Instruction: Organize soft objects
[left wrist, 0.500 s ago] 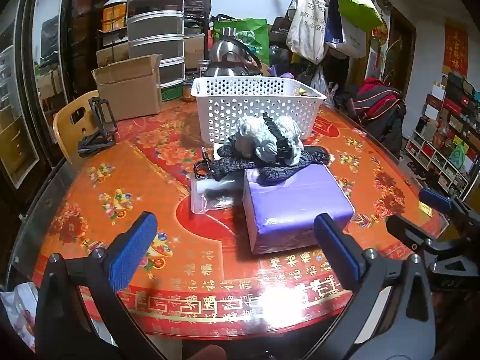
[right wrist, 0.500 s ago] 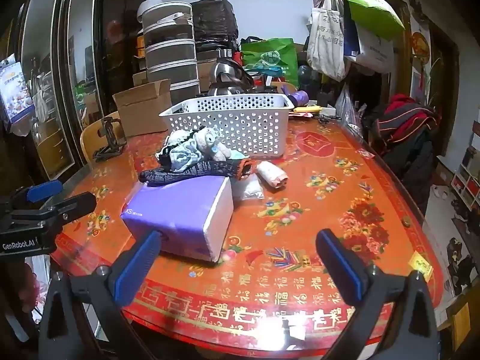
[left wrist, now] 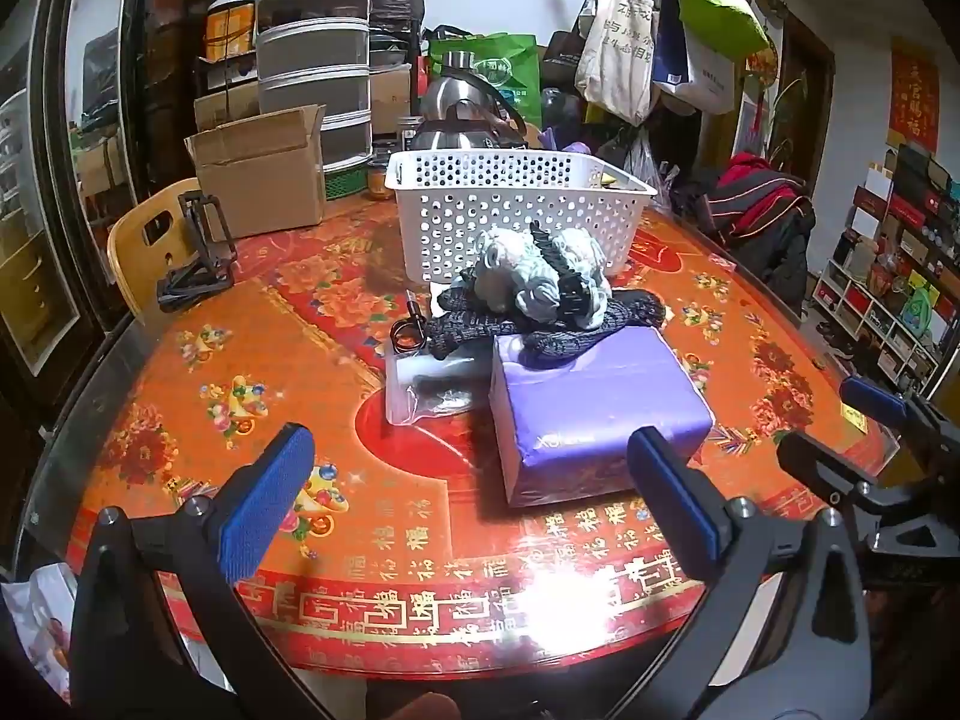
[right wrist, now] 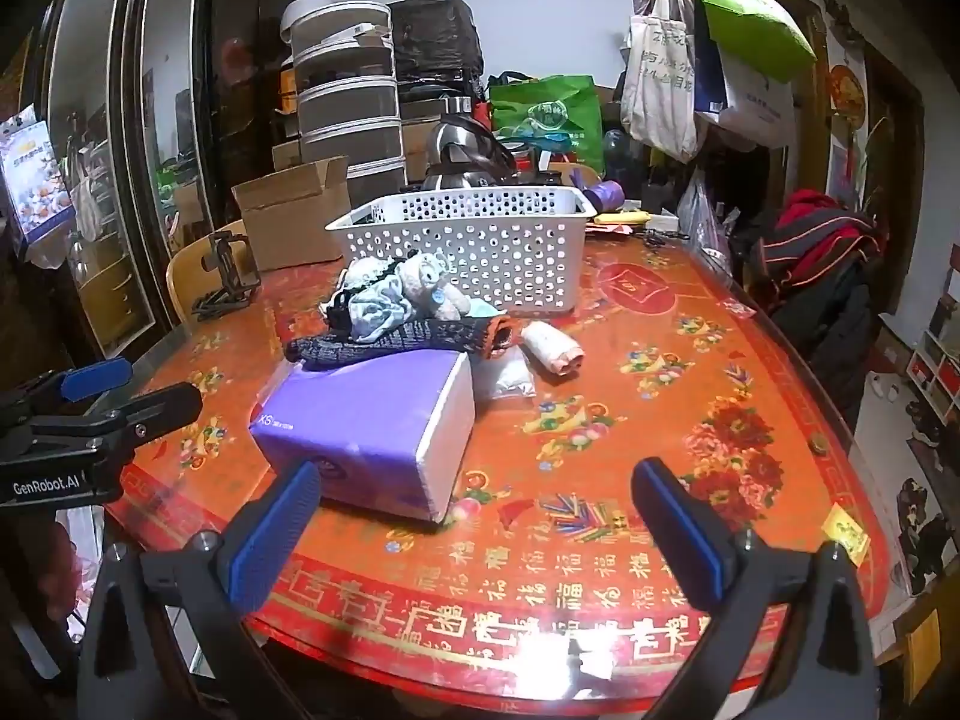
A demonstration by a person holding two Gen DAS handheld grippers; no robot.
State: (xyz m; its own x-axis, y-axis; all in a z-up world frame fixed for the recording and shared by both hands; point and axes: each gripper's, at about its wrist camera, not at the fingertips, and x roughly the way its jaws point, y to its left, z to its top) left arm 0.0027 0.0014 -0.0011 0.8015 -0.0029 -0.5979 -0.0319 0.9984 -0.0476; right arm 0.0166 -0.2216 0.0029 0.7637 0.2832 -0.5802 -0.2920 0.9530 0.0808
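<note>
A purple tissue pack [left wrist: 600, 408] [right wrist: 372, 414] lies on the round red table. Behind it a dark knitted cloth [left wrist: 540, 330] [right wrist: 396, 339] carries a small grey-white plush toy with light blue cloth [left wrist: 540, 279] [right wrist: 402, 294]. A white perforated basket [left wrist: 516, 204] [right wrist: 474, 240] stands behind the pile. A rolled pale cloth [right wrist: 552, 348] and a clear plastic bag [left wrist: 429, 387] lie beside the pack. My left gripper [left wrist: 474, 504] hovers open over the table's near edge, short of the pack. My right gripper [right wrist: 474, 525] is open too, with nothing between its fingers.
A cardboard box [left wrist: 258, 174] and a black folding stand [left wrist: 201, 264] sit at the table's back left, beside a yellow chair [left wrist: 150, 246]. A steel kettle [left wrist: 462, 114] and stacked drawers [left wrist: 312, 60] stand behind the basket. Bags hang at the upper right [left wrist: 630, 48].
</note>
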